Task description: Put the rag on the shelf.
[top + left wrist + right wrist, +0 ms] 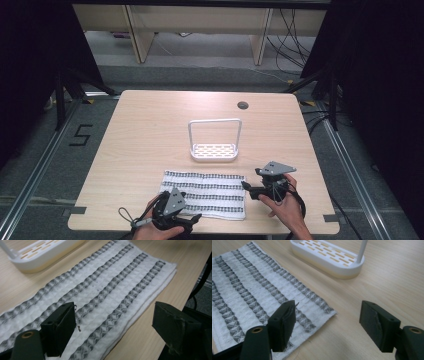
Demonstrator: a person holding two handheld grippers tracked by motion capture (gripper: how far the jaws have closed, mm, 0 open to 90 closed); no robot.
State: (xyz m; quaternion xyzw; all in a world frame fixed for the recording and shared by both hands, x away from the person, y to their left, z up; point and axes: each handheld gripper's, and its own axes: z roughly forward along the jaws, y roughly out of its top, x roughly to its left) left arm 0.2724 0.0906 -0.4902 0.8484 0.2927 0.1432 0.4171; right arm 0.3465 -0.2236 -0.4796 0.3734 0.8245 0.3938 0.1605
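- Between the wide-apart jaws of the left gripper (110,322) lies the near edge of the striped towel (100,292), flat on the tabletop (155,255).
- Its left jaw seems to hover just over the cloth; touching or not is hard to tell.
- The right gripper (327,322) is wide too, with the towel's corner by its left jaw.
- Past the jaws stands a white rack (329,257).

towel (100,297) cut off at left gripper view's bottom-left edge, rack (329,257) handle cropped at top
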